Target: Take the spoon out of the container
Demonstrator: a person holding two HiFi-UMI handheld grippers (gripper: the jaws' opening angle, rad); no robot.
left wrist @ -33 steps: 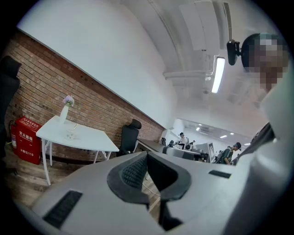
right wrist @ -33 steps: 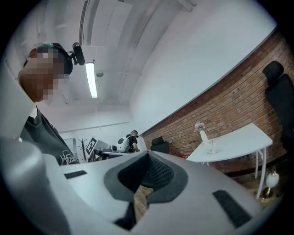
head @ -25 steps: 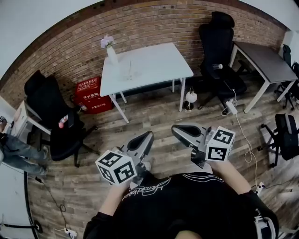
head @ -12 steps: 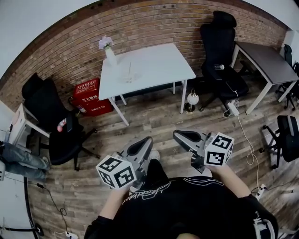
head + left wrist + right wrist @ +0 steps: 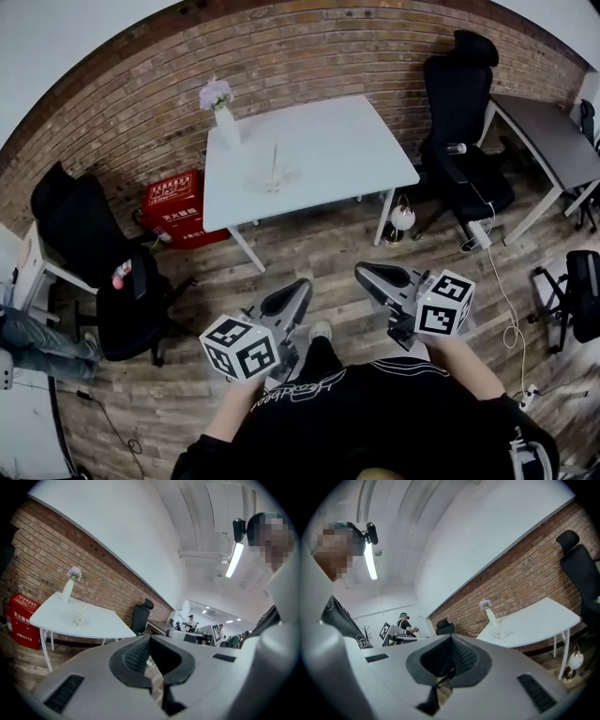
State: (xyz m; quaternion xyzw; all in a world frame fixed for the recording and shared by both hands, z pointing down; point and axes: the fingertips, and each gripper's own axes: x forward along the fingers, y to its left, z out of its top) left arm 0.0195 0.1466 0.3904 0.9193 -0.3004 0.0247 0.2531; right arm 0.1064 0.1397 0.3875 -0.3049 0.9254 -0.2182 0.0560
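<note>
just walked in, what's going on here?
A person stands back from the white table with a gripper in each hand. The left gripper and right gripper are both shut and empty, held close to the body. The spoon stands in the clear container on the table, near a vase. Neither gripper is anywhere near it, so the pick has not started.

The right gripper, jaws pressed together on nothing, faces a white table. On the table stand a vase of flowers and, just beside it, a clear container (a spoon stands inside). Behind the table runs a brick wall.
</note>
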